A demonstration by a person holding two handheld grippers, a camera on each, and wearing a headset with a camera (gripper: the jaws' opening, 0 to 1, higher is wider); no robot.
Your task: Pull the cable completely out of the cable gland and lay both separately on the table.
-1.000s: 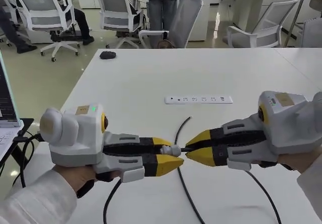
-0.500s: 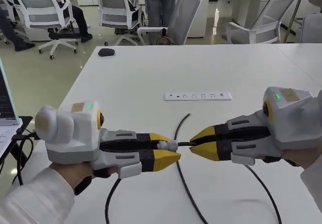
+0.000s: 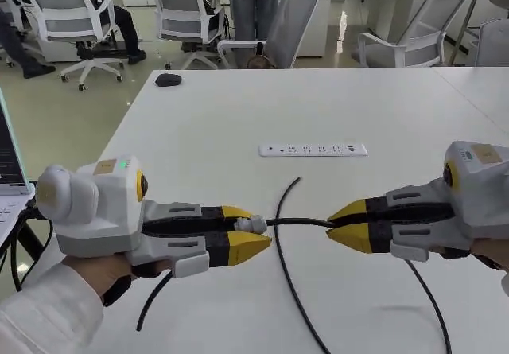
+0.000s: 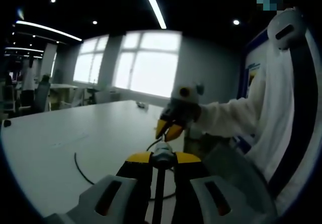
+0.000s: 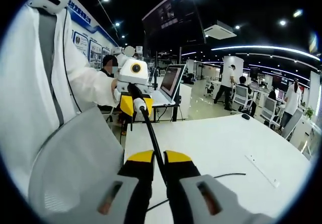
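Observation:
Over the white table (image 3: 238, 123) my left gripper (image 3: 261, 228) is shut on a small white cable gland (image 3: 250, 225). A black cable (image 3: 298, 222) runs taut from the gland's mouth to my right gripper (image 3: 330, 227), which is shut on it. More black cable (image 3: 280, 250) curves over the table below both grippers. In the left gripper view the gland (image 4: 162, 153) sits between the yellow tips (image 4: 162, 158), facing the right gripper (image 4: 168, 128). In the right gripper view the cable (image 5: 152, 136) leads from my shut jaws (image 5: 160, 157) to the gland (image 5: 139, 104).
A white power strip (image 3: 312, 150) lies mid-table beyond the grippers. A dark mouse (image 3: 167, 81) rests near the far left edge. Office chairs (image 3: 181, 12) and people stand behind the table. A laptop (image 3: 6, 159) sits at the left.
The two grippers have drawn apart, the left one leftward and the right one rightward. A longer stretch of black cable now shows between the gland and the right gripper.

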